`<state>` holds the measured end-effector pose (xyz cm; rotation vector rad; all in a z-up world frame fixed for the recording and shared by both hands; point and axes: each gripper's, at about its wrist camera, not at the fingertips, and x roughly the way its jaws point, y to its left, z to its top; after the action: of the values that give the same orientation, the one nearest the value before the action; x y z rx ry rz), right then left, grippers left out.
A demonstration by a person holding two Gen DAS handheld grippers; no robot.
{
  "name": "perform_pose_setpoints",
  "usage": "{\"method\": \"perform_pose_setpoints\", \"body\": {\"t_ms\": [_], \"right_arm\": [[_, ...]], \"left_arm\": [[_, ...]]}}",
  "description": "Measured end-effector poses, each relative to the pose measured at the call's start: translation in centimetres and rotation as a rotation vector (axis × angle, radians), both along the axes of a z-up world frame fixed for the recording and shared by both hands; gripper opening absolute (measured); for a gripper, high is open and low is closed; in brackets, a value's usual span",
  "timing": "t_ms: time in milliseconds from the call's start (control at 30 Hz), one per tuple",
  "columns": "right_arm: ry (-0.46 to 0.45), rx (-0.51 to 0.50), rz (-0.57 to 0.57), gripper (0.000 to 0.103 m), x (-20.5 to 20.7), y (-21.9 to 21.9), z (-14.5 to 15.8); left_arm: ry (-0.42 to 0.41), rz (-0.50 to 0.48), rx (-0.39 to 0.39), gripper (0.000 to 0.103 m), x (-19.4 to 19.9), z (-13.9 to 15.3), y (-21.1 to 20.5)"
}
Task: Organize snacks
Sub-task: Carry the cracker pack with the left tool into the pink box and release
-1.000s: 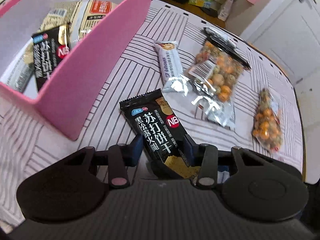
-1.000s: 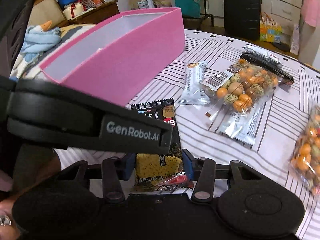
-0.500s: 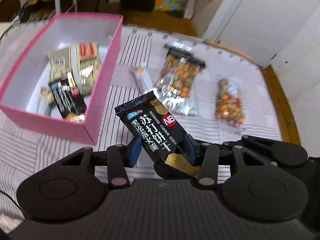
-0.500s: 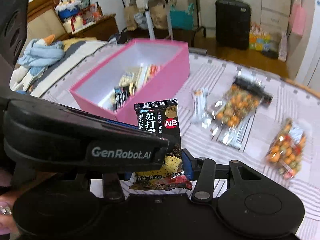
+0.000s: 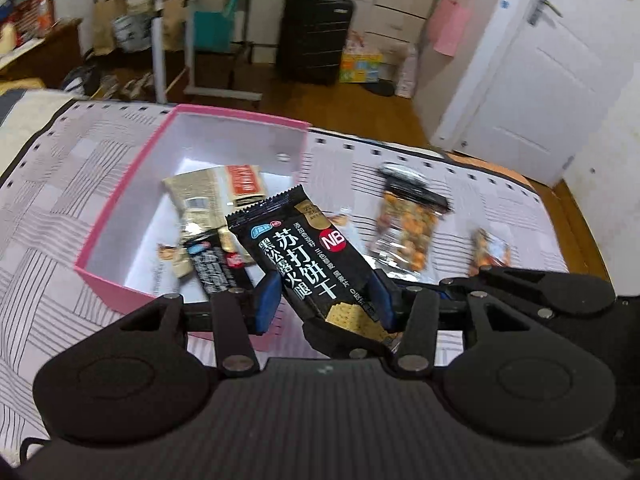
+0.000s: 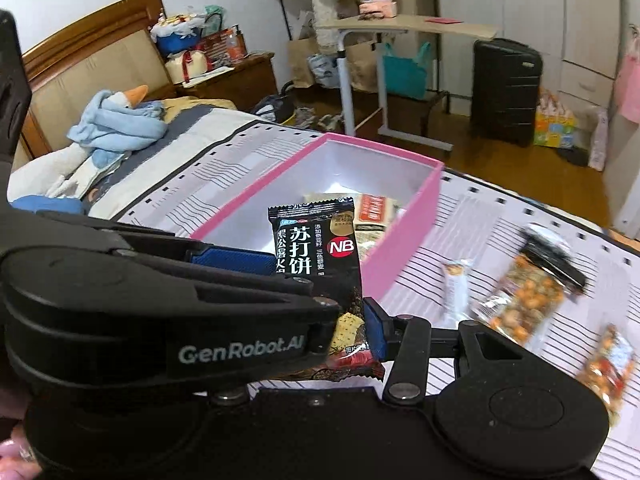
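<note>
A black cracker packet (image 5: 304,256) (image 6: 316,248) hangs in the air in front of the pink box (image 5: 120,208) (image 6: 404,240). My left gripper (image 5: 324,300) has the packet between its blue pads, which touch both of its side edges while the jaws are opening slightly. My right gripper (image 6: 320,332) is shut on the packet's lower end; its left pad is hidden behind the left gripper (image 6: 296,284). In the left wrist view the right gripper (image 5: 540,292) reaches in from the right. Inside the box lie a gold packet (image 5: 208,200) and another black packet (image 5: 216,268).
On the striped tablecloth right of the box lie a silver bar (image 6: 456,288) and two bags of coated nuts (image 5: 408,220) (image 5: 488,252) (image 6: 524,300) (image 6: 608,364). The table's edge runs just beyond them. A bed with a blue plush toy (image 6: 116,120) lies to the left.
Both grippers have risen together with the black packet, off the table to above the box's near wall. The inside of the box has come into view.
</note>
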<state>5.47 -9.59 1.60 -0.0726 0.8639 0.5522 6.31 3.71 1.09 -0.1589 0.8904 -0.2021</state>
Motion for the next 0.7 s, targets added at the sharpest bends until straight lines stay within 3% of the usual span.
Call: {"method": "perform_pose_setpoints", "body": {"t_ms": [200,367,433,567,700], "right_arm": [[-0.024,0.037,0.091,0.052,2.9,2.9,-1.5],[-0.02,-0.012,0.208,0.053,6.0,5.7,-4.0],[-0.012,-0.022,0.213,0.053,7.0,6.5,-5.1],[0.059,0.008,0.193,0.053,8.9,7.0,-7.2],[0.029,-0.035,0.2,0.054,8.4,7.8,-8.4]], "left_arm": [[-0.033,0.089,0.009,0.048,2.4,-1.7,3.6],[0.038,0.143,-0.056,0.048,5.4,-4.7,7.2],[0.065,0.135,-0.083,0.048,6.7,-6.1,8.2],[0.124,0.092,-0.066,0.049,8.8,-8.3,9.3],[0.166,0.079,-0.102,0.048,9.4,-9.7,9.4]]}}
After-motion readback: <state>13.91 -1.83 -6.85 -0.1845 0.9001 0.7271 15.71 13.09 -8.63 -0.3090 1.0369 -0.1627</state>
